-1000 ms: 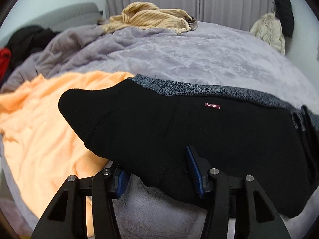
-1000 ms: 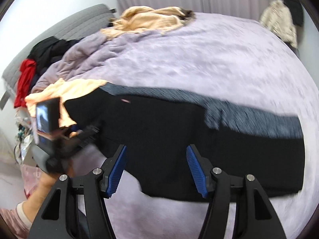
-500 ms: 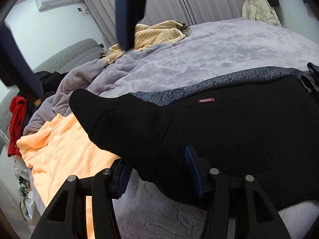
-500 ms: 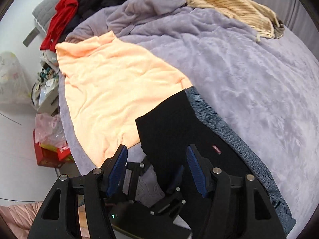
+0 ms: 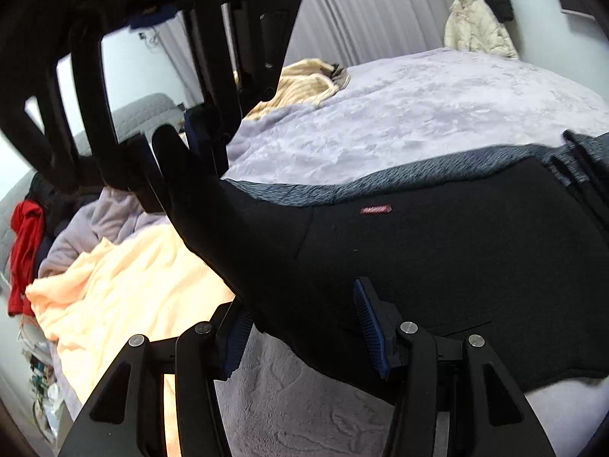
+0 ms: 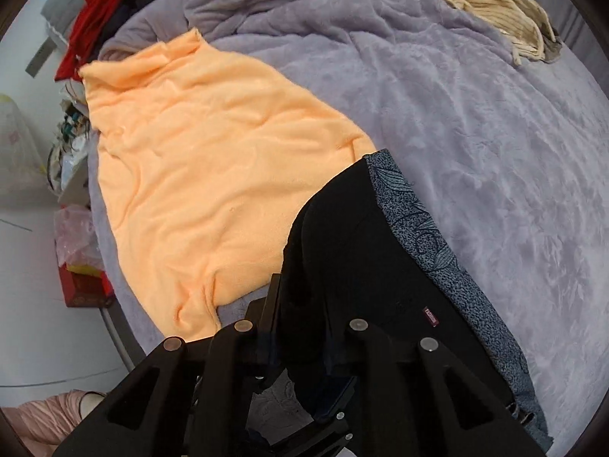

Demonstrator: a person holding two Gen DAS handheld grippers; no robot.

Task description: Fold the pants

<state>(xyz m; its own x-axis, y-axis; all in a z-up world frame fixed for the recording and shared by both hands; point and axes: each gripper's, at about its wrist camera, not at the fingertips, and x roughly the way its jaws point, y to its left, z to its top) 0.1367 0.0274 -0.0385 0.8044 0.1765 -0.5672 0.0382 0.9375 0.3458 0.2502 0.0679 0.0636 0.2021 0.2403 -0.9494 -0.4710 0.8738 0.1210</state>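
Black pants (image 5: pixel 437 266) with a grey patterned side stripe (image 5: pixel 380 184) and a small red label (image 5: pixel 376 210) lie on the purple bed. My right gripper (image 5: pixel 186 144) is shut on the pants' crotch corner and lifts it up at the left of the left wrist view; in the right wrist view the black fabric (image 6: pixel 342 266) runs into its closed fingers. My left gripper (image 5: pixel 300 327) is open, its blue pads either side of the pants' near edge, touching nothing I can see.
An orange towel (image 6: pixel 213 160) lies left of the pants. A purple blanket (image 6: pixel 475 114) covers the bed. A beige striped garment (image 6: pixel 491 3) lies far back, red and black clothes (image 6: pixel 91 19) at the bed's far left. Clutter (image 6: pixel 76 259) stands beside the bed.
My right gripper came down over the pants' corner, shut on it and pulled it up. My left gripper stayed open at the near edge.
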